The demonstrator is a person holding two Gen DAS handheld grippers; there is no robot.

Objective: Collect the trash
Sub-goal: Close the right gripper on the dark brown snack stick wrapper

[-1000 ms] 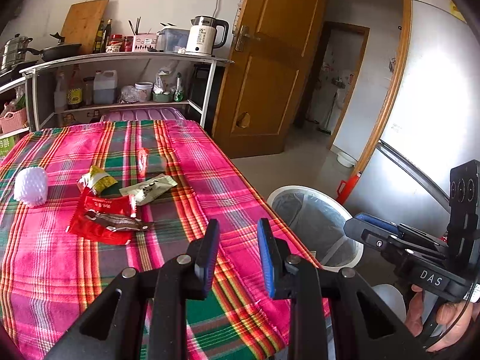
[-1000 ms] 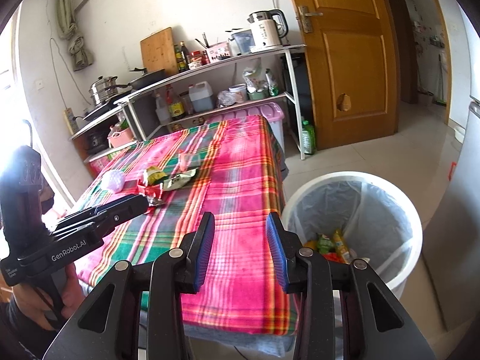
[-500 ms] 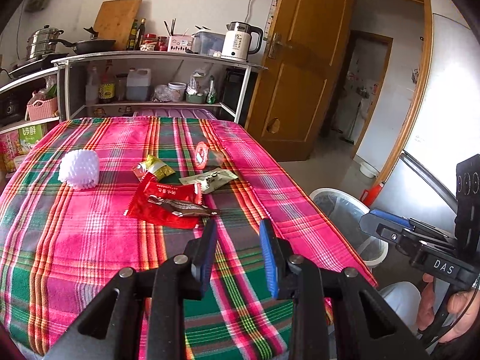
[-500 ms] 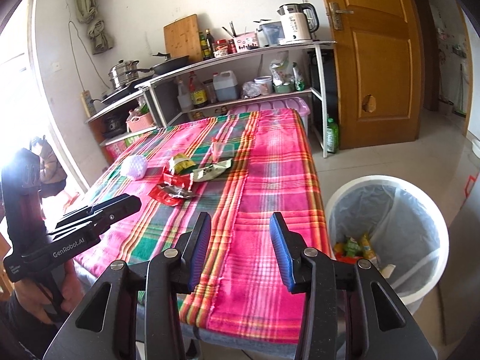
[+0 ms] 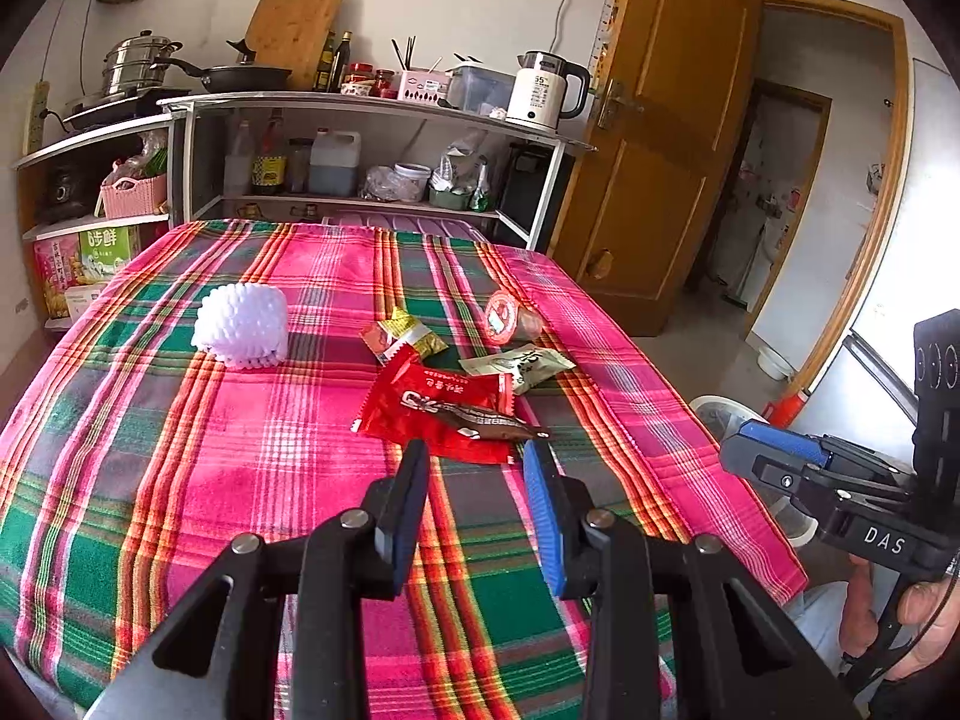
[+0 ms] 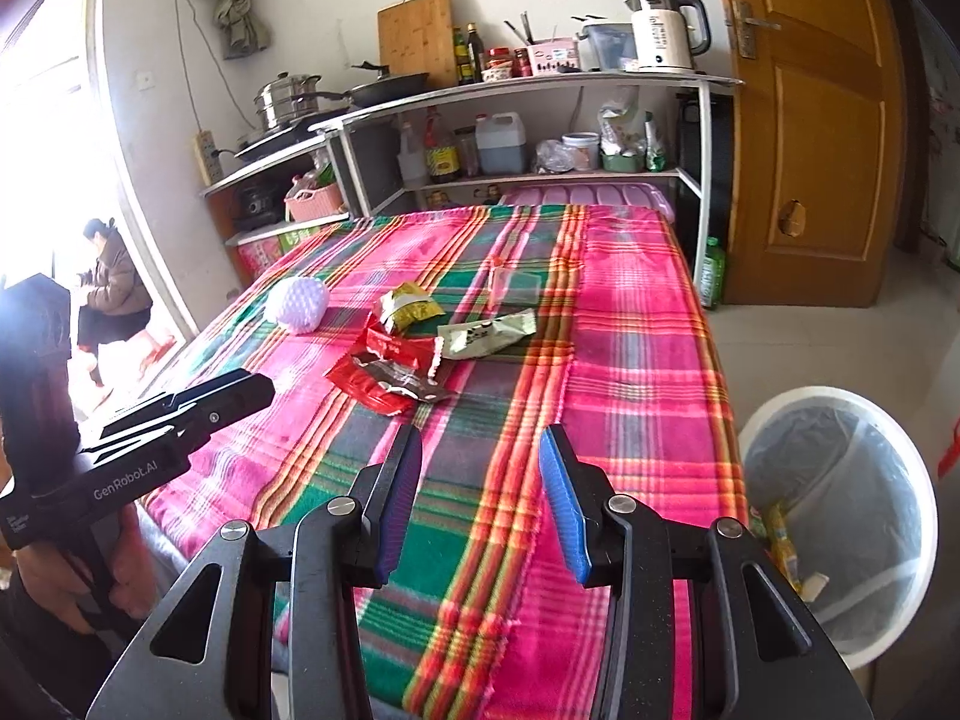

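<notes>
- Plaid tablecloth (image 5: 180,450) carries a red wrapper (image 5: 441,414), green wrapper (image 5: 519,363) and white foam net (image 5: 240,327).
- Left gripper (image 5: 477,456): jaws opening, nothing between.
- Right gripper (image 6: 480,441): apart, empty.
- White bin (image 6: 840,516) stands beside the table.

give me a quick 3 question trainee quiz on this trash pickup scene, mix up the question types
1. True or false: the red wrapper lies partly under a dark brown wrapper.
2. Multiple choice: the white trash bin stands A) on the table, B) on the floor beside the table, C) on the shelf.
3. Fill in: the left tool holds ____ between its fingers.

Key: 1 true. 2 B. 3 nothing; its jaws are opening, with the wrappers just ahead of its tips.
</notes>
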